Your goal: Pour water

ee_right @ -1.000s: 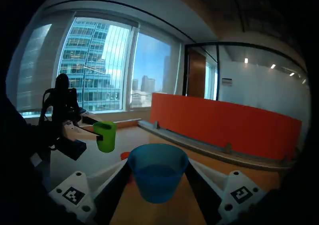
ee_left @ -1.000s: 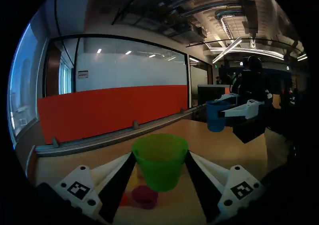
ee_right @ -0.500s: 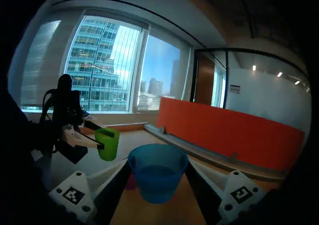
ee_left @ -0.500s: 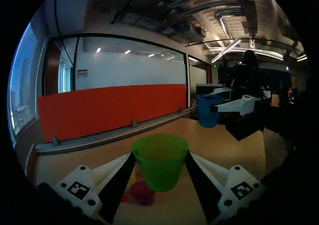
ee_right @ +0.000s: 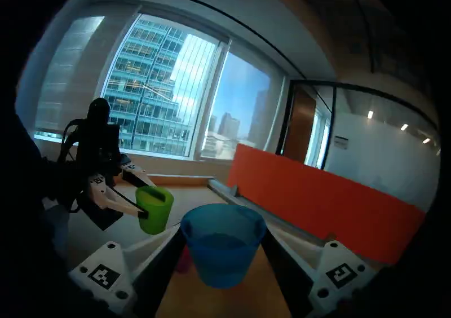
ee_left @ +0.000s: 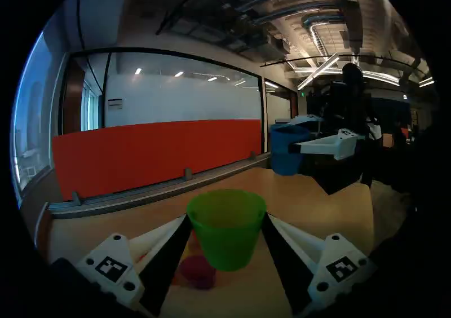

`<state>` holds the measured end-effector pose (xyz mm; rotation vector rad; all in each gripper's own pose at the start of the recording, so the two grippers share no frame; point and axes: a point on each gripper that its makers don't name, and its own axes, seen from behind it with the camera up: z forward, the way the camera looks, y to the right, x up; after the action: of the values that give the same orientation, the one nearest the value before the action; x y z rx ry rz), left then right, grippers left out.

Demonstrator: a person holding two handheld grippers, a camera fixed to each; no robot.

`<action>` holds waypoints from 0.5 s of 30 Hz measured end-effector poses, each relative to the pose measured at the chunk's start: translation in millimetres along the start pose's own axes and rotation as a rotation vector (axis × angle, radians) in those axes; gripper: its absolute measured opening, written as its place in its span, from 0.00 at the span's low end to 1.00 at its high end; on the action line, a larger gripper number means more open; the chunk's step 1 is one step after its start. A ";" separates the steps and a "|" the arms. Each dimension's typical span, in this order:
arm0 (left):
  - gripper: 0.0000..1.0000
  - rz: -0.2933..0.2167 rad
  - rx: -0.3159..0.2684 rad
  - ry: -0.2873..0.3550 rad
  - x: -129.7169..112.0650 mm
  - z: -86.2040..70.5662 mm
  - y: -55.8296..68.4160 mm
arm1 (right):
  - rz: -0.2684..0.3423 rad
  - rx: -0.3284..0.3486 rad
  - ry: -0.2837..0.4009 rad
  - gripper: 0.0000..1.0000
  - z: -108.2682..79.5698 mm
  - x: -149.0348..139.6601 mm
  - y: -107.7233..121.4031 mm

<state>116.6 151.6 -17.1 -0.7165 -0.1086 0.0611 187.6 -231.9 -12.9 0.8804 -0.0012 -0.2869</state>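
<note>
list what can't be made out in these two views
- Inside of the green cup: left gripper view, seen side-on, so its own wall hides it.
- What the pink thing on the table is: left gripper view, the green cup covers part of it.
- Inside of the blue cup: left gripper view, far off and side-on.

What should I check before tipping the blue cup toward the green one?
1. Right tool gripping blue cup: ok, a finger on each side.
2. Left tool gripping green cup: ok.
3. Water in blue cup: ok, level visible inside.
4. Both cups upright: ok.
5. Blue cup's rim over green cup: not ok, the cups are apart.
6. Room in green cup: cannot tell, its inside is hidden.
</note>
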 end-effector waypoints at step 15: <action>0.86 -0.003 -0.022 -0.001 -4.8 6.6 9.2 | -0.155 0.025 0.010 0.91 14.4 22.1 1.6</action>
<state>110.9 162.3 -18.6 -0.7385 -0.1114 0.0571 207.5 -247.3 -5.1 0.9078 0.0727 -0.4283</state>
